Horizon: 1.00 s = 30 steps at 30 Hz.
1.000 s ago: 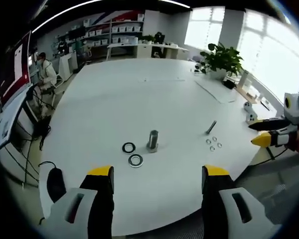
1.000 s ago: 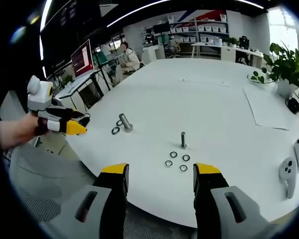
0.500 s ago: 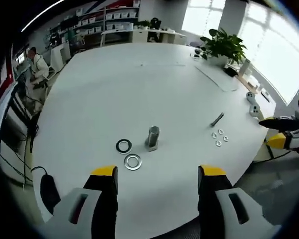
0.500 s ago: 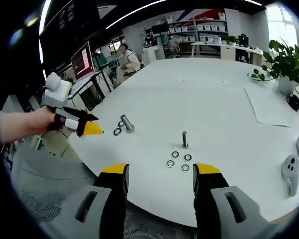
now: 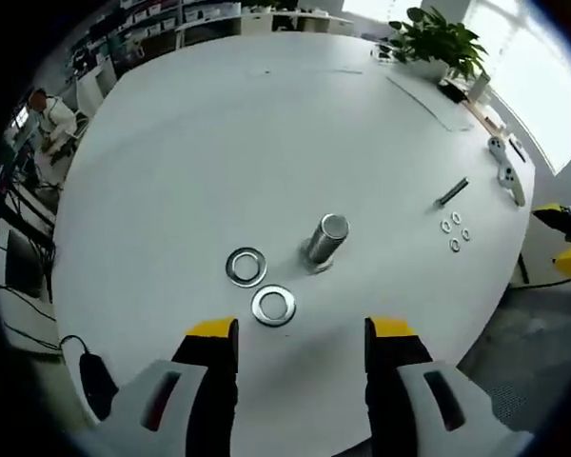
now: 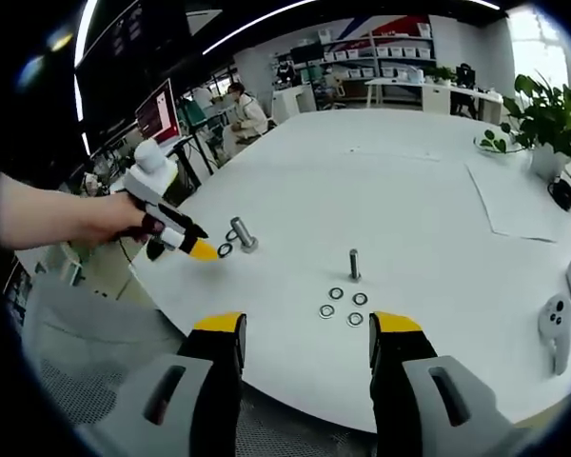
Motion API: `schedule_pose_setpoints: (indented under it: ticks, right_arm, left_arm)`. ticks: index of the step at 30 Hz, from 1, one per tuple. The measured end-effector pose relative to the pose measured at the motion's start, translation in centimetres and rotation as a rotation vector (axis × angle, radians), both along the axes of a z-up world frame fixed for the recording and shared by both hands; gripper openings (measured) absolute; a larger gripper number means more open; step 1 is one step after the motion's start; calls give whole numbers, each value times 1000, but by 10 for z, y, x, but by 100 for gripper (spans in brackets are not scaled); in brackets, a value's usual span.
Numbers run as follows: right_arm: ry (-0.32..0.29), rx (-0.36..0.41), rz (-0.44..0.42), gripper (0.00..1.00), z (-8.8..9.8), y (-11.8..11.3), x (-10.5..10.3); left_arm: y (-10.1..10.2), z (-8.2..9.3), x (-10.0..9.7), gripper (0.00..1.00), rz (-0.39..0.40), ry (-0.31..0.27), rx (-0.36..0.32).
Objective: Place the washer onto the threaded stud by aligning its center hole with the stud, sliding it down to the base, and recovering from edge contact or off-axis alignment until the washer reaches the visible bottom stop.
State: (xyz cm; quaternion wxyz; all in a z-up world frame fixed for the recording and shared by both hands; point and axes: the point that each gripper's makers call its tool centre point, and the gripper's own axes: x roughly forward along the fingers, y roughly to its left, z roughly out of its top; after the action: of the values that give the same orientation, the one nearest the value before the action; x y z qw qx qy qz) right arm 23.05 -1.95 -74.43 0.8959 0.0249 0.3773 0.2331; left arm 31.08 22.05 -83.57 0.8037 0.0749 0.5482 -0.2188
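While both grippers' fingers gape empty | washer point(image 5: 274, 306) lies beside stud point(image 5: 324, 240)

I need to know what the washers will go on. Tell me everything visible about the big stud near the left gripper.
The big stud is a thick, silvery metal cylinder standing upright on the white table, on a wider base. Its top looks flat; threads are too blurred to tell. Nothing is on it yet. Two large washers lie flat on the table beside it, apart from it. The left gripper hangs open just short of them. In the right gripper view it stands at.
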Motion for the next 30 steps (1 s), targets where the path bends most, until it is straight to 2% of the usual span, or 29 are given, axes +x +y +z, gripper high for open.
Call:
schedule_pose_setpoints:
  ticks: [3,7,10,13,18,19,25,26,30]
  right_arm:
    - [1,-1,-1,55,0,0,0]
    - [1,-4,3,55,0,0,-1]
    - [2,-1,0,55,0,0,-1]
    - [4,0,-1,55,-1,0,-1]
    - [5,6,2,55,-1,1,-1]
    - [6,5,4,55,-1,1,-1]
    - [7,10,-2,55,-1,0,-1]
    - [7,12,-3,55,-1,0,-1]
    - [9,11,4,55,-1,2,-1]
  left_arm:
    - [3,-7,5,49,-23,14,24]
    - [5,-17,4,38,-39,78,29]
    - [8,-21,7,37,-38,91,40]
    - [8,-23,13,37,-46,80,55]
    - [11,-29,13,35,-67,94,88]
    - [11,-29,17,33,-85,71,99]
    - [15,-29,20,27,-196,34,181]
    - [13,-29,19,27,-169,42,168]
    - [13,-29,19,27,-189,49,174]
